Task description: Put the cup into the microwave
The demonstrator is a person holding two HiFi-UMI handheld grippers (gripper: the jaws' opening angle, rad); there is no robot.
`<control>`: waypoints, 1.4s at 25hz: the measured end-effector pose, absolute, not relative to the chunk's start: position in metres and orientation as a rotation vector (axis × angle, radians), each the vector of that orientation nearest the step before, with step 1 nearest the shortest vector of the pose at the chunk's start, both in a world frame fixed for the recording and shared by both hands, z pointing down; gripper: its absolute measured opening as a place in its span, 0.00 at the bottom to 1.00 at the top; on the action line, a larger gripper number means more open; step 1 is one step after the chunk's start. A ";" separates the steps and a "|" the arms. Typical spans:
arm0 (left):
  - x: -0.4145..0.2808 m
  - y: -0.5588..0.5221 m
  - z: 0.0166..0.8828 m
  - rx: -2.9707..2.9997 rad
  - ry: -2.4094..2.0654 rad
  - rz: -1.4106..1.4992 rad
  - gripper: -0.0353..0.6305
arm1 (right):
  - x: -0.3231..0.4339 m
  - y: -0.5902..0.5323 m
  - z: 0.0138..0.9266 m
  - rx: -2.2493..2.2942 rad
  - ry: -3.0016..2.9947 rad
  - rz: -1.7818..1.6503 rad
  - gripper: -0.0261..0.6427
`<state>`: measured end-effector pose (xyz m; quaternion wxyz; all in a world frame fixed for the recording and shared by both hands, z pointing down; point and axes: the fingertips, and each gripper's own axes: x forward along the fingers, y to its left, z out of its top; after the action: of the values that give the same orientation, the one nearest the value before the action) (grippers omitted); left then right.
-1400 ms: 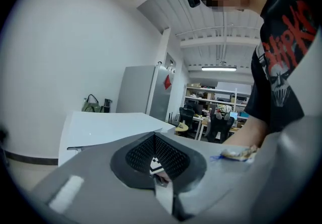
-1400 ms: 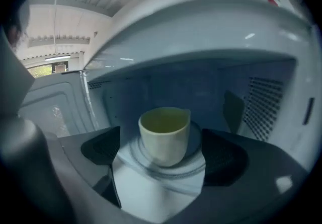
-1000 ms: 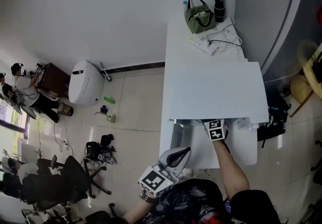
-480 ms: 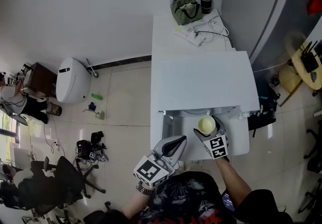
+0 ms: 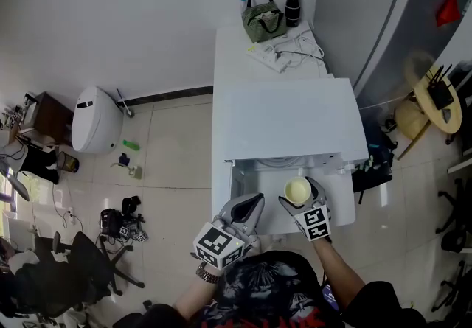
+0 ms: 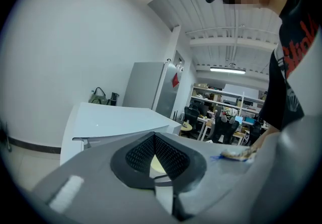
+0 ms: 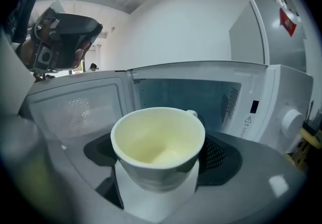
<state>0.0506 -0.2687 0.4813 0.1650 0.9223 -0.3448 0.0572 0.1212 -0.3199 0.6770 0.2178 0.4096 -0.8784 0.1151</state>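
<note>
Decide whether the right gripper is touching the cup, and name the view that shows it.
Touching. The right gripper view shows the cup clamped between the jaws of the right gripper, with a dark pad pressed against each side.

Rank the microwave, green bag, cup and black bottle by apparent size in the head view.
Microwave
Green bag
Cup and black bottle: look alike; the cup sits nearer the camera, so unranked.
</note>
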 end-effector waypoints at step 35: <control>0.034 -0.265 0.486 2.572 -1.113 0.157 0.05 | 0.105 -0.371 0.680 1.012 -2.515 0.303 0.71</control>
<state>0.0341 -0.2650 0.4855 0.1664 0.9036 -0.3909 0.0550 0.1053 -0.3708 0.6804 0.2054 0.3630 -0.9023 0.1086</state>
